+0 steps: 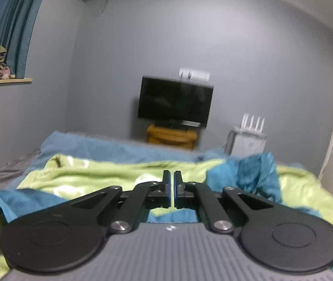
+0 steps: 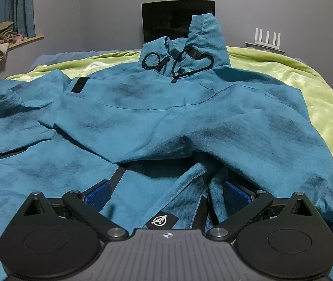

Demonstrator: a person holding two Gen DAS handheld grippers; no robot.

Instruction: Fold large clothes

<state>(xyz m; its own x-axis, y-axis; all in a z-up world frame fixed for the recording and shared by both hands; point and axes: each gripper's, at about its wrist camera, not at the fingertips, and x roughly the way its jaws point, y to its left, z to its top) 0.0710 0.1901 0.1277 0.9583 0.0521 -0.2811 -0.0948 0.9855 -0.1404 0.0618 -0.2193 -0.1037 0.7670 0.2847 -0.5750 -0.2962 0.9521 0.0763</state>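
Left tool is closed on nothing, raised over the bed — right tool gapes around the jacket hem, likely to pin it.

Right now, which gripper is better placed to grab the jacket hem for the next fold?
Right. The right gripper has open fingers straddling the teal jacket hem near the logo tab. The left gripper is shut, empty and raised above the bed, pointing toward the TV.

No readable text or numbers. Only mark: a white circled "A" emblem on a black tag sewn to the teal jacket.
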